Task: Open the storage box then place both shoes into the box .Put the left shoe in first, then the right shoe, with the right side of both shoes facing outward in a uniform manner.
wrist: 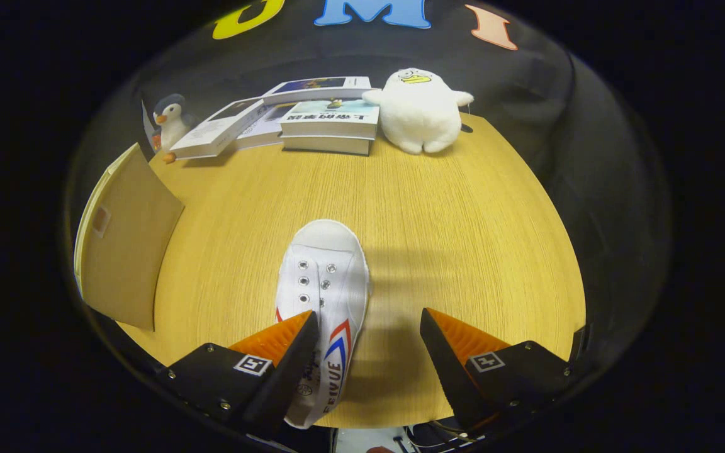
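Note:
A white canvas shoe [323, 289] with red and blue side stripes lies on the wooden table [463, 239], toe pointing away from me. My gripper [369, 330] is open above it. The left finger [281, 343] covers the shoe's left rear part, while the right finger [457, 340] hangs over bare table well to the shoe's right. The shoe's heel reaches the table's near edge, partly hidden under the left finger. To the left stands the cardboard storage box [124, 242], showing me a flat brown panel; whether it is open I cannot tell.
At the far side of the table lie several books [312, 119], a white plush toy [422, 110] to their right and a small penguin toy [170, 123] to their left. Black cloth walls surround the table.

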Demonstrator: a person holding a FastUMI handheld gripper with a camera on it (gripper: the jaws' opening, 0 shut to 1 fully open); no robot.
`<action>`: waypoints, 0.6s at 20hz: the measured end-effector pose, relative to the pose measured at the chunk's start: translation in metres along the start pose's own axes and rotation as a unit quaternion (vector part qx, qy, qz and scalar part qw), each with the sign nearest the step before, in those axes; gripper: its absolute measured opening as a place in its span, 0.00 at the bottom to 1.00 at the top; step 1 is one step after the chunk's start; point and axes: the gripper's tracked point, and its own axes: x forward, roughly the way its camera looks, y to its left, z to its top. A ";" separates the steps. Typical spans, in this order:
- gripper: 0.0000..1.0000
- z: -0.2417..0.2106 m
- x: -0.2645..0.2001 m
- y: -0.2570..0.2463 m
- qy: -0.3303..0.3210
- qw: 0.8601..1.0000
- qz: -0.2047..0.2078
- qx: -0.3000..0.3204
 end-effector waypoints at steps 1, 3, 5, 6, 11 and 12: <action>0.98 -0.004 0.003 0.002 0.007 1.000 0.002 -0.002; 0.98 -0.004 0.007 0.005 0.008 1.000 0.005 0.004; 0.98 -0.008 0.013 0.010 0.019 1.000 0.010 0.007; 0.98 -0.009 0.015 0.011 0.024 1.000 0.012 0.009; 0.80 -0.011 0.019 0.024 0.037 0.999 0.032 0.025; 0.79 -0.011 0.019 0.027 0.038 0.998 0.039 0.026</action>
